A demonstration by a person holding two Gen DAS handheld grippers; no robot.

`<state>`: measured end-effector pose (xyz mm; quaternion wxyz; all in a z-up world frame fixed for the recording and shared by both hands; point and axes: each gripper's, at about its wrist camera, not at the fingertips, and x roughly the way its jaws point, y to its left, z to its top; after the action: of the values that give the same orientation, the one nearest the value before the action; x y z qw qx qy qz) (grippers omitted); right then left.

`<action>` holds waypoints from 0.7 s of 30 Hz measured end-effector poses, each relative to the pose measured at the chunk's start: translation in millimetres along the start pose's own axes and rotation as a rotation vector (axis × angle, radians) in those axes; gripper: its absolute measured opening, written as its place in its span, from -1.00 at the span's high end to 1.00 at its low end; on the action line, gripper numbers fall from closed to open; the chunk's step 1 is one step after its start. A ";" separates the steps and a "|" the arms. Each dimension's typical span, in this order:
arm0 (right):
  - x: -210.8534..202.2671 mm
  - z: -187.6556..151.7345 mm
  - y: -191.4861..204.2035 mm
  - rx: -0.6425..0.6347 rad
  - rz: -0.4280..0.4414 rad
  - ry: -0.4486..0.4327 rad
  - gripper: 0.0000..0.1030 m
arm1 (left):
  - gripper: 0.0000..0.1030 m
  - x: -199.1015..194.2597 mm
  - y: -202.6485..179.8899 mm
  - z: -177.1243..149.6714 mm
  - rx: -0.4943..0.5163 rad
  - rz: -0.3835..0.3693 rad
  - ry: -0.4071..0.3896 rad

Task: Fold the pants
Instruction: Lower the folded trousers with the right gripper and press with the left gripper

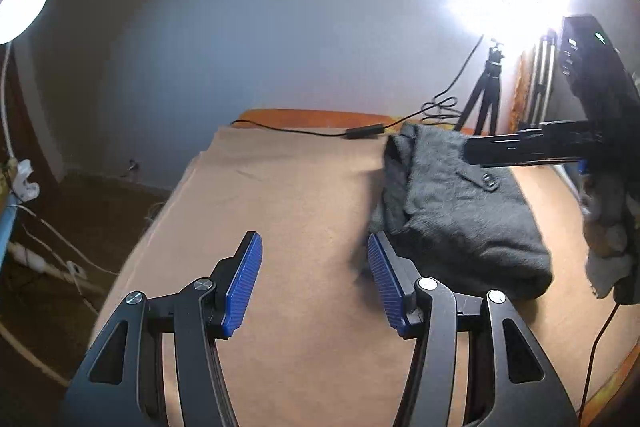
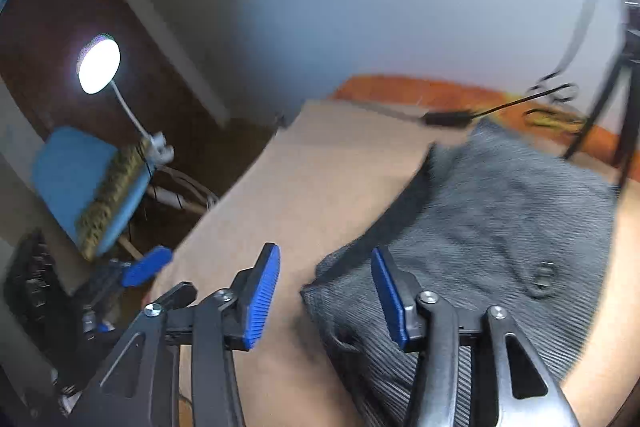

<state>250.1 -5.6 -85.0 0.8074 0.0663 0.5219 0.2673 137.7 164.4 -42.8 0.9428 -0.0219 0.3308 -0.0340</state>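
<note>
Grey pants [image 1: 460, 211] lie folded into a thick bundle on the right half of a tan-covered table [image 1: 280, 195], with a button on top. My left gripper [image 1: 314, 267] hovers open just left of the bundle's near corner, its blue pads holding nothing. My right gripper [image 1: 520, 147] reaches in from the right above the pants' far end. In the right wrist view the right gripper [image 2: 324, 291] stands open over the near left corner of the pants [image 2: 500, 227]. Cloth lies below its pads and neither one presses on it. The left gripper's blue pad [image 2: 146, 267] shows at the left.
A black cable with an adapter [image 1: 364, 131] runs along the table's far edge. A tripod [image 1: 486, 95] and a glaring light stand at the back right. A desk lamp [image 1: 22, 7] and a blue chair [image 2: 80, 183] are off the table's left side, with cords on the floor.
</note>
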 end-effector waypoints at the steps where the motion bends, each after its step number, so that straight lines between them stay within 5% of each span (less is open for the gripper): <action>1: -14.5 -3.2 -8.5 0.005 -0.013 -0.019 -0.05 | -0.06 2.5 -6.1 1.8 0.000 -0.027 0.004; 4: -42.4 -10.8 -34.9 0.023 -0.075 -0.056 -0.25 | -0.18 12.2 -29.4 4.6 0.030 -0.084 0.016; 10: -68.2 -20.2 -110.5 0.171 -0.155 -0.067 -0.27 | -0.29 38.9 -68.8 13.1 0.006 -0.176 0.050; 21: -59.3 -20.8 -181.4 0.307 -0.165 -0.062 -0.35 | -0.37 102.1 -70.8 1.0 0.002 -0.064 0.192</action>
<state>279.1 -192.7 -116.4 0.8226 0.1538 0.5353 0.1150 214.3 85.8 -101.1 0.9052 -0.0280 0.4188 -0.0664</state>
